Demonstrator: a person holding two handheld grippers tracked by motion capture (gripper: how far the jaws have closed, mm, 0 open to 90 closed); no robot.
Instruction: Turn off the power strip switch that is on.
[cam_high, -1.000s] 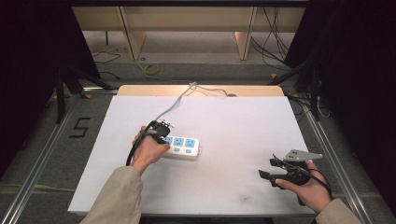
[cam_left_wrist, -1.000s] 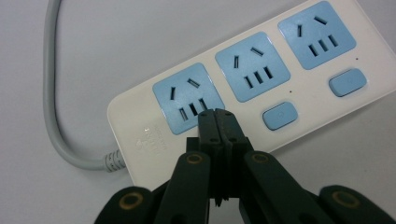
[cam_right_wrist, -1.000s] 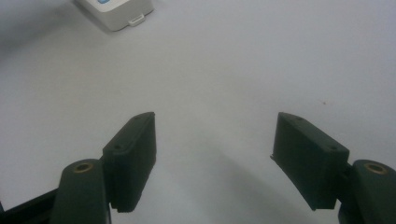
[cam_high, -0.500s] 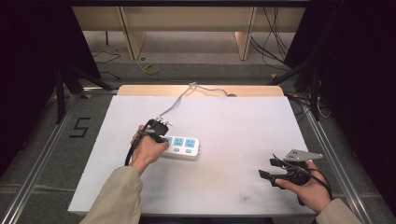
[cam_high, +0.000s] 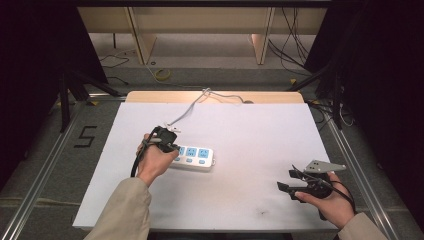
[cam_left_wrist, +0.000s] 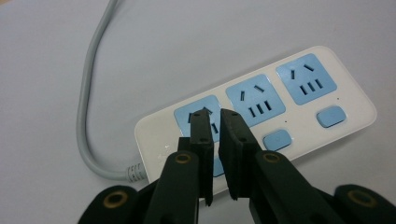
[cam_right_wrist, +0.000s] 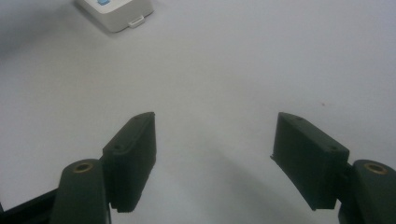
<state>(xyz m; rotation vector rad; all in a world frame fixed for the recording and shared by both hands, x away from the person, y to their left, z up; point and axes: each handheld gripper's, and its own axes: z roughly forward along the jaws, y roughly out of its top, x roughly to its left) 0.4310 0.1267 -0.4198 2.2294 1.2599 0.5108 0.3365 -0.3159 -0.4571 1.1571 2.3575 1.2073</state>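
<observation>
A white power strip (cam_high: 196, 156) with three blue sockets and blue switches lies left of centre on the white table (cam_high: 260, 130). Its grey cable (cam_high: 189, 111) runs off toward the back edge. My left gripper (cam_high: 175, 148) is over the strip's left end, tips pointing at the leftmost socket (cam_left_wrist: 187, 114). In the left gripper view its jaws (cam_left_wrist: 212, 114) have just been opening; a narrow gap shows and nothing is between them. My right gripper (cam_high: 286, 179) rests near the front right, open wide (cam_right_wrist: 215, 135) over bare table, with a corner of the strip (cam_right_wrist: 116, 11) far ahead.
A wooden strip (cam_high: 150, 96) borders the table's back edge. Metal rails (cam_high: 45, 175) run along both sides, with a "5" marked on the floor (cam_high: 86, 136) at left. Wooden shelving and loose cables (cam_high: 160, 74) lie beyond the table.
</observation>
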